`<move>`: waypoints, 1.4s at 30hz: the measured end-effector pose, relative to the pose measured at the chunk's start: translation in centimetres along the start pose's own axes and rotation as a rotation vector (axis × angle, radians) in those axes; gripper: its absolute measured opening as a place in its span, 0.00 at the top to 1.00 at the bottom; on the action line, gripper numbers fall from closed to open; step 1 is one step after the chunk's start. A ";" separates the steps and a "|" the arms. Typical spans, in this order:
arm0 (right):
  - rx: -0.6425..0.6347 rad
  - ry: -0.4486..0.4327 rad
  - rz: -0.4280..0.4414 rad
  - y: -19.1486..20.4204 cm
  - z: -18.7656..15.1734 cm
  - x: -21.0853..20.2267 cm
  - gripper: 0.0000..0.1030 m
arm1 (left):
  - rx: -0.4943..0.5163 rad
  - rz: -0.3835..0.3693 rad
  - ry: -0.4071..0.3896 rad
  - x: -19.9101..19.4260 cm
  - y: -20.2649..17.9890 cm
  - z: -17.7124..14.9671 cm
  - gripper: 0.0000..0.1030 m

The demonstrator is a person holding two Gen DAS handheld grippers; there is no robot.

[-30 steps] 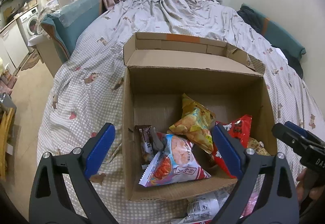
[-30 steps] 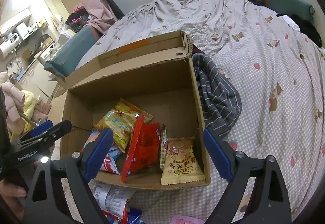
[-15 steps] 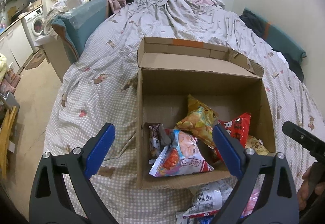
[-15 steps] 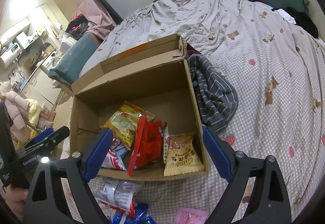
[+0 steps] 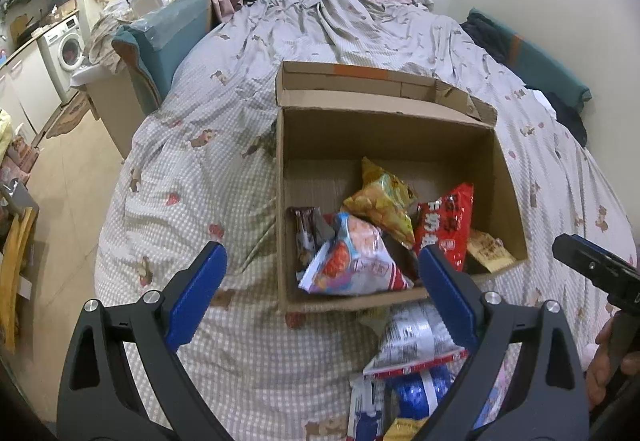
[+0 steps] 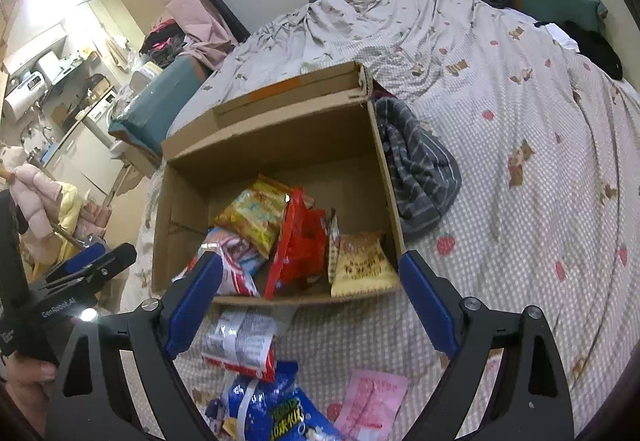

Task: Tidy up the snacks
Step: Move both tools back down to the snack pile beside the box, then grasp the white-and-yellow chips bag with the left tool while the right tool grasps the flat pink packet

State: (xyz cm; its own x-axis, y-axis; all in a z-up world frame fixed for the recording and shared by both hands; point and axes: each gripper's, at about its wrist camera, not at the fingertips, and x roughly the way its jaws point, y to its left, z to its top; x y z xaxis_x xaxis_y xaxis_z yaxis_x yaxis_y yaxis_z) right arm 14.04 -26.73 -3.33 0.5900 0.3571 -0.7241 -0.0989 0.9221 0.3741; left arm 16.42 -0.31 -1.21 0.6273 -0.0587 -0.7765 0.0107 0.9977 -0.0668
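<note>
Left wrist view shows the left gripper [image 5: 322, 273] wide open, with nothing between its blue pads. It has pulled back from the brown cardboard box [image 5: 312, 145] on the checked bed cover [image 5: 192, 177], so the box looks smaller and farther ahead than a second ago. Inside the box, just ahead of the gripper, lie a white and pink snack bag [image 5: 352, 261], a yellow chip bag [image 5: 380, 201], a red snack bag [image 5: 444, 221] and a dark wrapper [image 5: 306, 229]. Below the gripper, more of the loose pile now shows on the bed: a silver and white packet [image 5: 412, 341] and a blue bag [image 5: 420, 393].

Right wrist view shows the right gripper [image 6: 310, 289] wide open too, holding nothing. It has also backed away from the box [image 6: 184, 177]. Ahead of it, in the box, sit the yellow chip bag [image 6: 252, 217], the red snack bag [image 6: 300, 241] and a tan snack packet [image 6: 360, 261]. Near its pads, outside the box, lie the silver and white packet [image 6: 240, 341], the blue bag [image 6: 272, 409] and a pink packet [image 6: 372, 397]. A striped grey cloth [image 6: 416, 177] lies to the right of the box.

Both grippers are free now and closer to the pile. I think the next job is to grab one of the loose packets and put it in the box.
</note>
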 end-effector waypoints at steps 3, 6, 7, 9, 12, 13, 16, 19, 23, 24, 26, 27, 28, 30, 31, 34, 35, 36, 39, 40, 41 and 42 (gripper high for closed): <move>0.007 0.014 -0.001 -0.1 -0.9 -0.5 0.10 | -0.013 -0.006 0.009 -0.6 0.2 -0.6 0.08; 0.018 0.029 0.003 -0.3 -1.8 -0.9 0.10 | -0.021 -0.003 0.022 -0.9 0.4 -1.3 0.08; 0.020 0.033 0.003 -0.3 -2.0 -1.1 0.10 | -0.023 -0.001 0.030 -0.9 0.5 -1.6 0.08; 0.018 0.048 -0.003 -0.3 -2.6 -1.2 0.10 | -0.027 0.014 0.062 -0.8 0.7 -2.3 0.08; 0.050 0.087 0.002 -1.0 -3.6 -1.0 0.10 | -0.063 -0.004 0.112 -0.4 1.1 -3.2 0.08; 0.069 0.103 0.007 -1.3 -3.9 -0.9 0.10 | -0.072 -0.004 0.120 -0.4 1.2 -3.5 0.08; 0.138 0.142 0.012 -2.6 -4.8 -0.6 0.10 | -0.088 -0.005 0.140 -0.3 1.4 -4.1 0.08; 0.206 0.177 0.001 -3.8 -5.5 -0.3 0.10 | -0.107 -0.019 0.175 0.3 1.6 -4.5 0.08; 0.293 0.207 0.013 -5.4 -6.0 0.1 0.10 | -0.136 -0.045 0.250 2.0 0.7 -4.9 0.08; 0.306 0.207 0.014 -5.6 -6.1 0.1 0.10 | -0.137 -0.066 0.282 2.7 -0.1 -4.9 0.08; 0.325 0.203 0.019 -5.9 -6.0 0.1 0.10 | -0.116 -0.092 0.329 3.8 -1.9 -5.0 0.08; 0.330 0.202 0.020 -6.0 -6.0 0.0 0.10 | -0.095 -0.096 0.353 4.6 -3.2 -5.2 0.08; 0.336 0.200 0.022 -6.1 -6.0 0.0 0.10 | -0.082 -0.097 0.377 5.2 -4.3 -5.6 0.08; 0.344 0.201 0.017 -6.4 -6.1 -0.1 0.10 | -0.070 -0.083 0.450 7.3 -6.3 -6.4 0.08; 0.344 0.200 0.008 -6.7 -6.2 -0.2 0.10 | -0.068 -0.069 0.471 8.1 -6.8 -6.7 0.08; 0.310 0.202 -0.038 -7.1 -6.3 -0.6 0.10 | -0.039 -0.041 0.488 10.1 -8.5 -6.9 0.08; 0.306 0.202 -0.036 -7.1 -6.2 -0.6 0.10 | -0.025 -0.031 0.493 10.7 -8.9 -7.0 0.08; 0.304 0.204 -0.030 -7.2 -6.2 -0.6 0.10 | -0.011 -0.022 0.505 11.4 -9.3 -7.1 0.08; 0.312 0.221 -0.027 -7.4 -6.5 -0.3 0.10 | -0.028 -0.002 0.537 12.9 -9.4 -7.6 0.08; 0.327 0.229 -0.013 -7.5 -6.6 -0.1 0.10 | -0.037 -0.013 0.553 13.3 -9.4 -7.9 0.08; 0.340 0.234 0.002 -7.5 -6.6 0.0 0.10 | -0.032 -0.016 0.562 13.6 -9.5 -8.0 0.11; 0.349 0.237 0.014 -7.5 -6.7 0.1 0.10 | -0.025 -0.025 0.552 13.7 -9.7 -8.0 0.27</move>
State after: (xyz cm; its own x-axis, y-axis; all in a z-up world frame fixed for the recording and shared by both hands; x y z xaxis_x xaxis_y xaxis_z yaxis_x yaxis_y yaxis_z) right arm 9.50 -32.65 -10.12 0.3859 0.4312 -0.8155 0.1957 0.8257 0.5292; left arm 18.67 -11.06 -16.20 0.1254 -0.0979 -0.9873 -0.0023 0.9951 -0.0990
